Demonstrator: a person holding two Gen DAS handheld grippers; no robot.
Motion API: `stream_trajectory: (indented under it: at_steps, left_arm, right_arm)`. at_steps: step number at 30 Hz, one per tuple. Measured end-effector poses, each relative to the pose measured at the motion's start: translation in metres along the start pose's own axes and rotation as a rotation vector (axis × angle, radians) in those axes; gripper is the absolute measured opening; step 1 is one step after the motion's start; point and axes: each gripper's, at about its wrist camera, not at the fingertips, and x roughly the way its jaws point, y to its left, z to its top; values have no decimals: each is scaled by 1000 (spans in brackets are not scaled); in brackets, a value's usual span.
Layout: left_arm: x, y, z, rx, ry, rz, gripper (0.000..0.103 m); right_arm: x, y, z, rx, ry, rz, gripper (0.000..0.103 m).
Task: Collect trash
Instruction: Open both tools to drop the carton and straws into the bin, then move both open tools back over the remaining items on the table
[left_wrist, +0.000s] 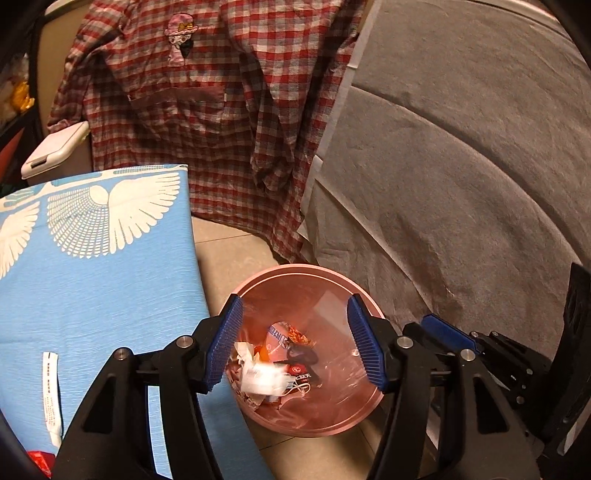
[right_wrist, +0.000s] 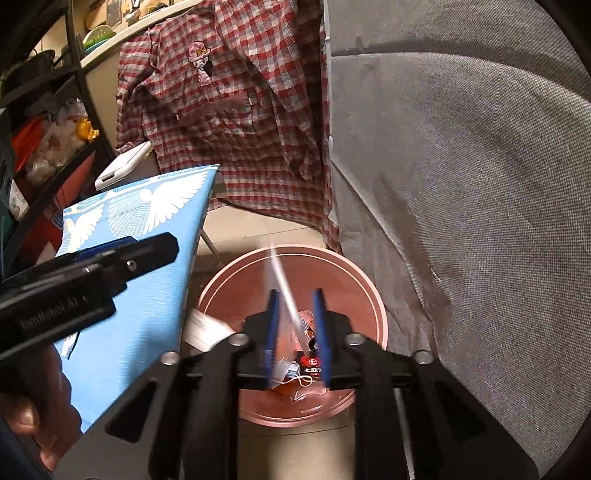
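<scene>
A pink waste bin (left_wrist: 295, 275) stands on the floor and holds wrappers and crumpled paper (left_wrist: 264, 376). My left gripper (left_wrist: 295, 341) is open and empty above the bin's mouth. In the right wrist view the same bin (right_wrist: 221, 280) lies below my right gripper (right_wrist: 295, 332), whose jaws stand a narrow gap apart. A blurred white strip of trash (right_wrist: 282, 280) runs between the fingers over the bin; whether the fingers touch it I cannot tell. A white paper scrap (right_wrist: 203, 328) shows blurred at the bin's left rim. The left gripper's body (right_wrist: 88, 273) shows at the left.
A blue cloth with white wing prints (left_wrist: 92, 280) covers a surface left of the bin, with a white paper strip (left_wrist: 50, 391) and a red scrap (left_wrist: 38, 461) on it. A red checked shirt (left_wrist: 207, 96) hangs behind. A grey sofa (left_wrist: 461, 166) is on the right.
</scene>
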Motion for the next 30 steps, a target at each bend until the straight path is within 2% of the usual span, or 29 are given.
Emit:
stream_trajectory:
  at_steps: [8,12,16,23,30]
  left_arm:
    - [-14,10,-3,22,-36,35,56]
    - [-33,18,-7,64,-74,66,47]
    - [-60,36,-13,96,-100,98,47]
    - [-107,98,-27,86,-111,152,47]
    - [-146,167,-55,59,-114,203,47]
  right_arm:
    - [-6,3,3,-6,-40,-8,31]
    - [-16,12,3,-32,-91,-1,33]
    - [-26,29,1,-76,-144,1,37]
    - [-37,55,-8,-101,-179,85,36]
    - [-54,99,-15,-134,-217,164,36]
